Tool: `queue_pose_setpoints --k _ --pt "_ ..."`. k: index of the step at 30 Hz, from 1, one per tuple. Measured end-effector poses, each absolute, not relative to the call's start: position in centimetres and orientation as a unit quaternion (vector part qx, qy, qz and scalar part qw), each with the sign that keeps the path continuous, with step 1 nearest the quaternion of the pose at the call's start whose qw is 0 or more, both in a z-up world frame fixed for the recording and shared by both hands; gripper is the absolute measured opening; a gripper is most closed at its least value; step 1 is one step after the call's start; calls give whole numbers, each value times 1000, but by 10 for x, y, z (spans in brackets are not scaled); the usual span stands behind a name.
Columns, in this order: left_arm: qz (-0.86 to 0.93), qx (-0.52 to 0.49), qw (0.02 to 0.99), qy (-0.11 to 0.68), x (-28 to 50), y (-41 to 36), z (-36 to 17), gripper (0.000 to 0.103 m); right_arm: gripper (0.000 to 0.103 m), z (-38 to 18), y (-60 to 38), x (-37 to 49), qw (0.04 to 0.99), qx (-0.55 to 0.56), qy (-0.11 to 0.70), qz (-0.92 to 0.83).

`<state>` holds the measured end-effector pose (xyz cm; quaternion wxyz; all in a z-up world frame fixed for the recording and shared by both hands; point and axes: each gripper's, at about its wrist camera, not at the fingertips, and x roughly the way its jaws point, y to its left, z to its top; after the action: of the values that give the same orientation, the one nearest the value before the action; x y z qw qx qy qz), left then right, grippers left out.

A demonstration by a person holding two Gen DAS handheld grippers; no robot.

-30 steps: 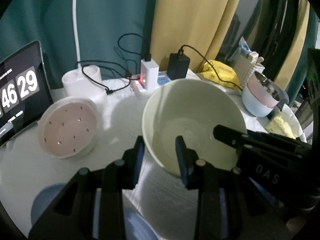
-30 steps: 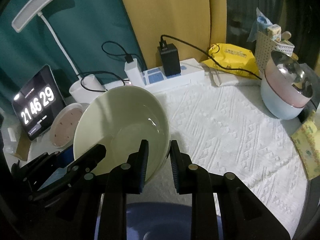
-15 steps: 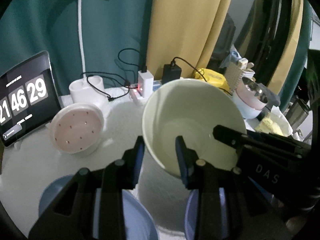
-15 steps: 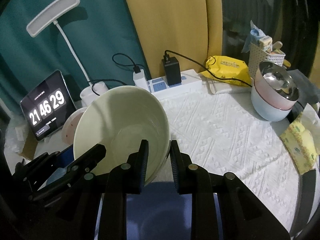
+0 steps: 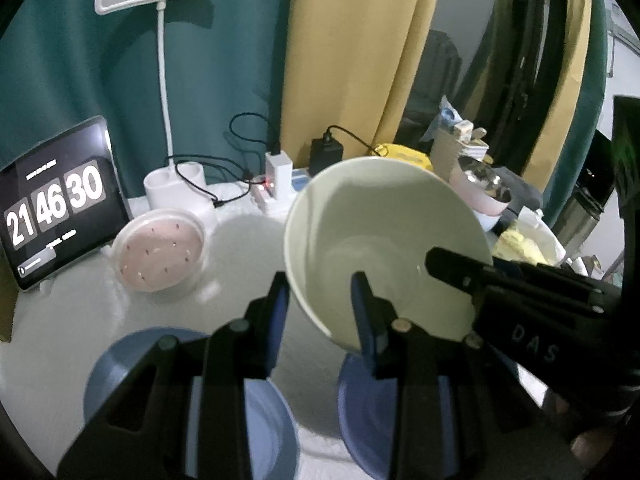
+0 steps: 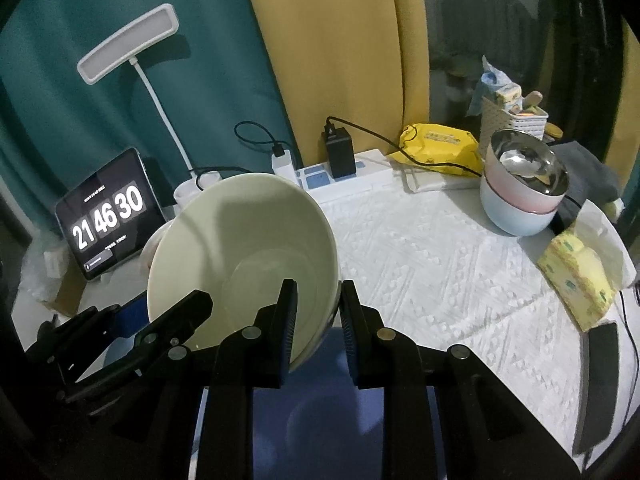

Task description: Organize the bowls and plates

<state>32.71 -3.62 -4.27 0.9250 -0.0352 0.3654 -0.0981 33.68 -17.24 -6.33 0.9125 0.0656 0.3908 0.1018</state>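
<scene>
I hold a pale green bowl (image 5: 384, 240) (image 6: 240, 248) tilted in the air above the table, one gripper on each side of its rim. My left gripper (image 5: 320, 284) is shut on the near left rim, one finger inside and one outside. On the opposite rim my right gripper (image 6: 318, 288) is shut the same way; the left wrist view shows it as a black arm (image 5: 520, 292). Below the bowl lie a blue plate (image 5: 120, 368) and a blue bowl (image 5: 360, 400) (image 6: 320, 412). A pink dish with holes (image 5: 160, 250) sits at the left.
A stack of pink and light blue bowls topped by a steel one (image 6: 520, 196) stands at the back right. Along the back are a tablet clock (image 6: 108, 212), a white lamp (image 6: 128, 44), a power strip (image 6: 344, 172) and a yellow packet (image 6: 440, 142). A tissue pack (image 6: 576, 276) and a phone (image 6: 596, 384) lie at the right edge.
Both grippers have risen with the green bowl still clamped between them. The table has sunk in both views, and the blue plate and blue bowl underneath have come into sight.
</scene>
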Motion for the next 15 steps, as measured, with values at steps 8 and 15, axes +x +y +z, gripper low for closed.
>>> queue_pose_setpoints --k 8,15 --pt "-98 -31 930 352 310 -40 -32 32 23 -53 -175 320 918 67 378 99" --pt "-105 -25 931 349 298 -47 -28 32 23 -49 -183 307 920 72 373 97"
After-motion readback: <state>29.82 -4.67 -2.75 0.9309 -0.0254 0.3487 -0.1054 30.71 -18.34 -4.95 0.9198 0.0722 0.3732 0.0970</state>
